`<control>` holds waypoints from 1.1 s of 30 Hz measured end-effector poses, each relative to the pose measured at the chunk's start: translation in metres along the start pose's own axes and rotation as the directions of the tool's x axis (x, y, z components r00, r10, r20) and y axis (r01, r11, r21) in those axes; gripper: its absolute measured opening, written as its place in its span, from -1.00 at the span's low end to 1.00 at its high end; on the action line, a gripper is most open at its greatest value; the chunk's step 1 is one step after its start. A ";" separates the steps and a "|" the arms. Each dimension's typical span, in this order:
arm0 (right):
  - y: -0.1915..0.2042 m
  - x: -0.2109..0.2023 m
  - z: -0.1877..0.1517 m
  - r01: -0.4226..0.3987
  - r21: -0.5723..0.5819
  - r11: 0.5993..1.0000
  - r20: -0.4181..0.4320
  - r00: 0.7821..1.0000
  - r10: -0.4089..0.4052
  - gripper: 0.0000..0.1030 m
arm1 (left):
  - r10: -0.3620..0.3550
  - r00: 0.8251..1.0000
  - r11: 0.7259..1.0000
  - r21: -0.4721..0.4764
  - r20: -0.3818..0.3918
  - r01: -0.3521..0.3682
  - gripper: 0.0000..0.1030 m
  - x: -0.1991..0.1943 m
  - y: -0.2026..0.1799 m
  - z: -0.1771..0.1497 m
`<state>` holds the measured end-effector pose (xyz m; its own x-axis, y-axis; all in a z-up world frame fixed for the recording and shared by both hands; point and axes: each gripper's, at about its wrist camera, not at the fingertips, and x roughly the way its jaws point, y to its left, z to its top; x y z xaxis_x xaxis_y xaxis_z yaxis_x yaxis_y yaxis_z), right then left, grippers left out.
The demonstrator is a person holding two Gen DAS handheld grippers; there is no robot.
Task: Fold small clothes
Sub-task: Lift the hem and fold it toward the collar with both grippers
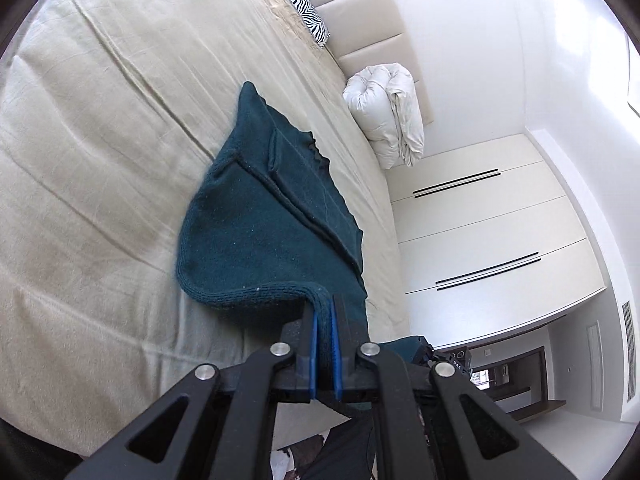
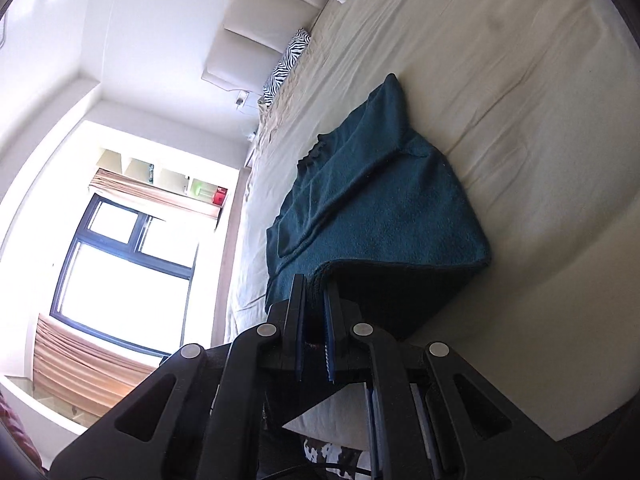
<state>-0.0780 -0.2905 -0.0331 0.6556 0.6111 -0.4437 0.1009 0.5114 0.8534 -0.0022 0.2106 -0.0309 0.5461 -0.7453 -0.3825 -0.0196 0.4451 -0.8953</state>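
Note:
A dark teal knitted garment point(image 1: 260, 216) lies on a beige bed sheet point(image 1: 100, 140), its near hem lifted off the bed. My left gripper point(image 1: 326, 308) is shut on one corner of that hem. My right gripper point(image 2: 316, 288) is shut on the other corner of the same garment point(image 2: 380, 200), holding the edge raised above the sheet point(image 2: 520, 100). The far part of the garment, with its neckline and a folded-in sleeve, rests flat on the bed.
A zebra-print pillow point(image 1: 306, 8) and a rolled white duvet point(image 1: 388, 116) lie by the padded headboard point(image 1: 360, 20). White wardrobe doors point(image 1: 480, 220) stand beside the bed. A window point(image 2: 120, 272) is on the other side.

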 end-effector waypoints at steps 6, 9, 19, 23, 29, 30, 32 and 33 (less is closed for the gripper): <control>0.001 0.017 0.032 -0.002 0.027 1.000 0.045 0.999 0.001 -0.86 | -0.044 0.998 0.998 -0.043 0.042 0.045 -0.85 0.011 0.000 0.036; 0.002 0.027 0.050 0.000 0.028 1.000 0.064 0.998 -0.002 -0.86 | -0.053 0.997 0.997 -0.057 0.054 0.056 -0.85 0.022 0.001 0.054; 0.003 0.058 0.113 0.054 -0.001 0.999 0.125 0.991 -0.053 -0.86 | -0.049 0.995 0.995 -0.082 0.083 0.056 -0.85 0.062 0.003 0.117; -0.002 0.078 0.139 0.078 -0.001 0.997 0.131 0.988 -0.077 -0.86 | -0.034 0.995 0.995 -0.087 0.091 0.042 -0.85 0.078 0.005 0.143; -0.007 0.118 0.178 0.134 -0.013 0.991 0.132 0.983 -0.131 -0.86 | 0.005 0.995 0.995 -0.103 0.099 0.005 -0.85 0.104 0.018 0.177; -0.008 0.126 0.184 0.143 -0.009 0.990 0.130 0.982 -0.140 -0.86 | 0.008 0.995 0.995 -0.105 0.100 0.002 -0.85 0.109 0.020 0.183; -0.012 0.141 0.195 0.156 -0.002 0.988 0.124 0.980 -0.155 -0.86 | 0.020 0.995 0.994 -0.106 0.101 -0.010 -0.85 0.116 0.023 0.194; -0.013 0.148 0.201 0.166 0.000 0.986 0.123 0.979 -0.164 -0.86 | 0.026 0.995 0.994 -0.107 0.100 -0.015 -0.85 0.121 0.025 0.200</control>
<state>0.1678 -0.3282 -0.0551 0.7171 0.4396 -0.5408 0.2084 0.6052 0.7683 0.2310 0.2311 -0.0535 0.6261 -0.6802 -0.3811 -0.1179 0.4006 -0.9086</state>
